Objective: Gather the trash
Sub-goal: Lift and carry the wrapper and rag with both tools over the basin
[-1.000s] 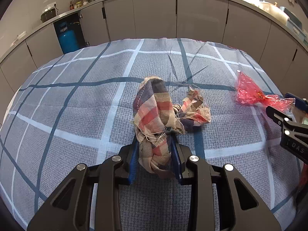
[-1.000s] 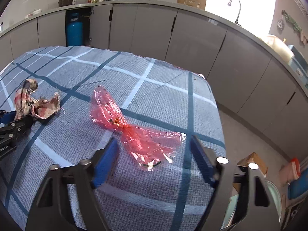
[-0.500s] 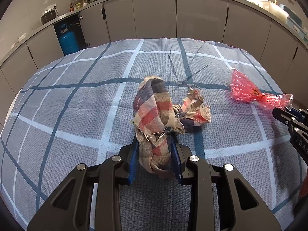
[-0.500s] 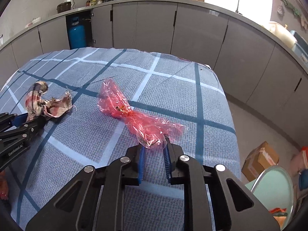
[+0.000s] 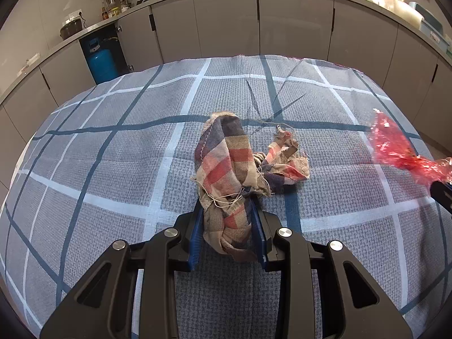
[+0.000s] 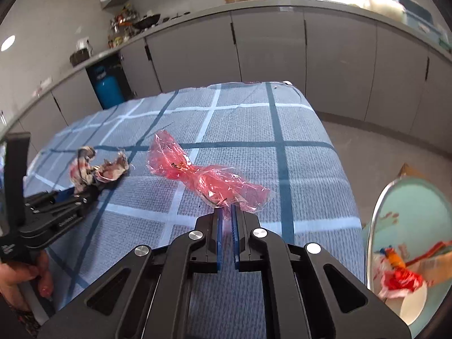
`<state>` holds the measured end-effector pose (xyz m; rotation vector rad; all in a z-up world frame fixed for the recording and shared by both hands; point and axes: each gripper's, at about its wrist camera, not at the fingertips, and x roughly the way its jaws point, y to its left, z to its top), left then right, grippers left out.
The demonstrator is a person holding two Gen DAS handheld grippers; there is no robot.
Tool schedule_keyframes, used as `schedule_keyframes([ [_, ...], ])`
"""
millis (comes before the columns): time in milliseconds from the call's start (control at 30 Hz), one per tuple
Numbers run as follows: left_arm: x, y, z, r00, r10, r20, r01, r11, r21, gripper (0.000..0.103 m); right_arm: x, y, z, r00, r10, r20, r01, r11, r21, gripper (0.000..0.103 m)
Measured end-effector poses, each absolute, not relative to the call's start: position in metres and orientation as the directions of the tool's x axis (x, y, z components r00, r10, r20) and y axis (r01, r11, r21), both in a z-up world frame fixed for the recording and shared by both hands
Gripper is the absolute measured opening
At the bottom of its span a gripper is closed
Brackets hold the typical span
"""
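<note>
Since a second earlier, the right gripper had closed from wide open onto the near end of the red wrapper above the checked tablecloth, while the left gripper stayed clamped on the plaid rag.

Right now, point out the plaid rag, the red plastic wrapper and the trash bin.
plaid rag (image 5: 226, 169), left wrist view, on its raised fold.
red plastic wrapper (image 6: 209, 180), right wrist view, on its twisted middle.
trash bin (image 6: 375, 214), right wrist view, on its left rim.
</note>
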<state>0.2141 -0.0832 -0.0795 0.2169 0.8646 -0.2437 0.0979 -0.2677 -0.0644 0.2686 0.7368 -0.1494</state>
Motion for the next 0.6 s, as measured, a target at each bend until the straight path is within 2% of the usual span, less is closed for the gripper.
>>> schedule_keyframes([
  [100, 0.214, -0.084, -0.079, 0.626, -0.12, -0.771, 0.297, 0.95, 0.094, 0.031, 0.088, -0.274, -0.065, 0.738, -0.01, -0.674, 0.236, 0.94, 0.245, 0.007],
  [600, 0.207, -0.083, -0.077, 0.636, -0.133, -0.76, 0.312, 0.945, 0.096, 0.028, 0.064, -0.27, -0.059, 0.749, -0.064, -0.66, 0.254, 0.947, 0.196, 0.007],
])
